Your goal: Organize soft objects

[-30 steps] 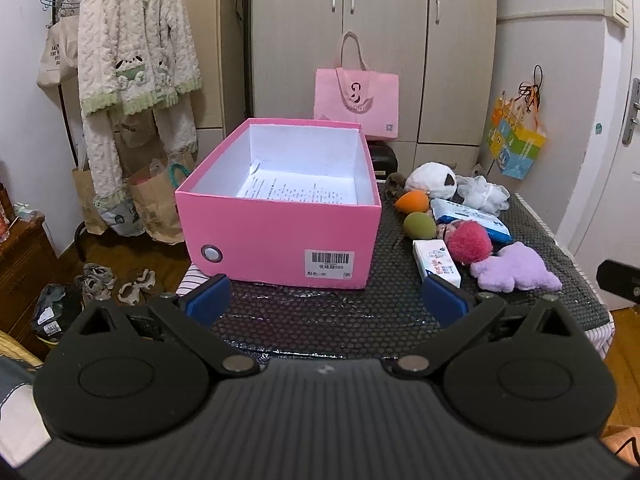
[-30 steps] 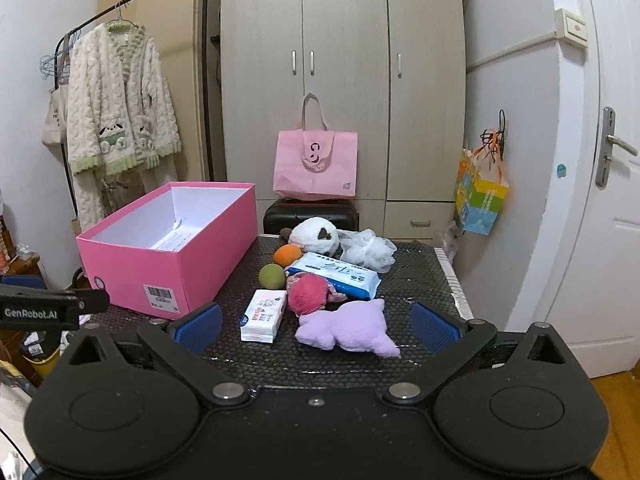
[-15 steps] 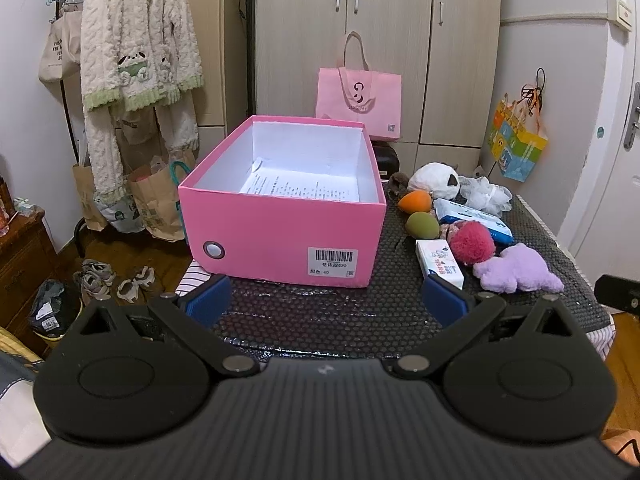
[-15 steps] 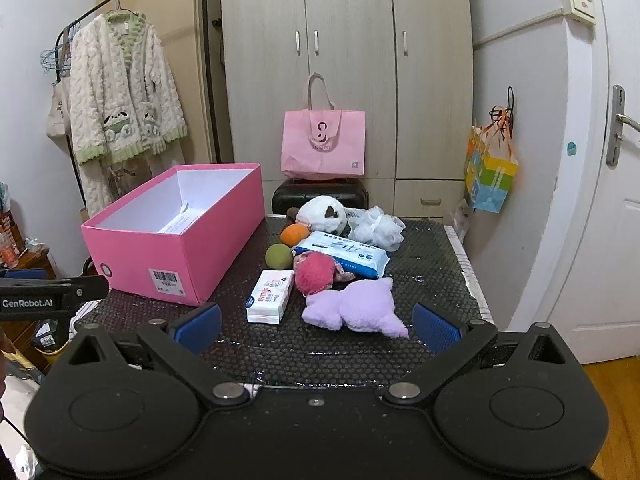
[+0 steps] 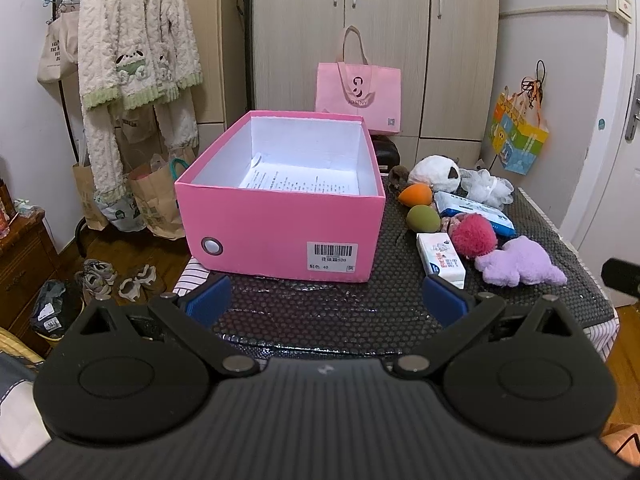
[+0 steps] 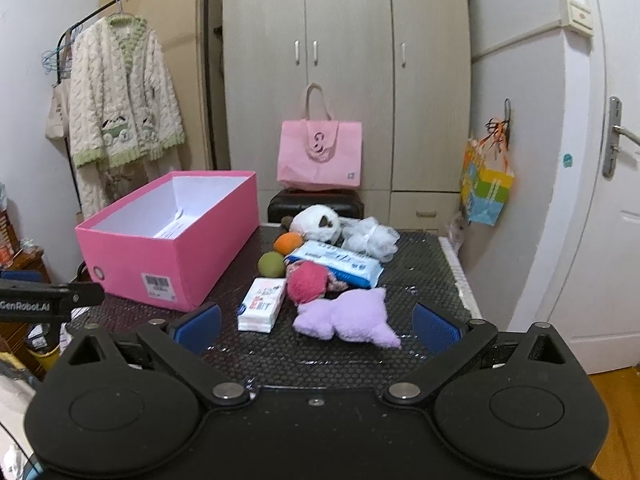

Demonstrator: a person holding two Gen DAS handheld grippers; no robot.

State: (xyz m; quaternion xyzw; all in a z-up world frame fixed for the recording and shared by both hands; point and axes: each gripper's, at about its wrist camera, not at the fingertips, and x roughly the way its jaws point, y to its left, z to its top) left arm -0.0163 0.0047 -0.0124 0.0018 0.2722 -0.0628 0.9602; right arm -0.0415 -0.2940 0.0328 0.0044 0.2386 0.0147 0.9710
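— Since nothing soft has gone in yet, where does everything sit relative to your claws?

— Just ahead of my right claw point(image 6: 316, 326), between its spread fingers, lies the flat lilac plush toy point(image 6: 346, 318) on the black honeycomb mat point(image 6: 420, 256). Touching its far edge is the fuzzy red pompom ball point(image 6: 307, 283); just left of that lies the small white tissue packet point(image 6: 262, 310). Further ahead come the olive-green sponge egg point(image 6: 271, 264), the orange sponge egg point(image 6: 287, 242), the blue-and-white wet-wipe pack point(image 6: 336, 262), the white-and-black round plush point(image 6: 316, 222) and the white mesh bath puff point(image 6: 370, 236).

— And the box?

— Straight in front of my left claw point(image 5: 326, 300) stands the open pink cardboard shoebox point(image 5: 280, 232), holding only a printed paper sheet point(image 5: 300, 182).

— What are the claws holding?

— Nothing. Both are spread wide, blue pads well apart, hanging over the mat's near edge.

— So which step is this?

— I judge it the very start: choosing the first pickup. The lilac toy is closest, so my right claw should go forward and down, straddle its body, and close gently, since plush squashes and may slip. The pompom leans against it and could be dragged along. Then it needs carrying left, over the box wall.
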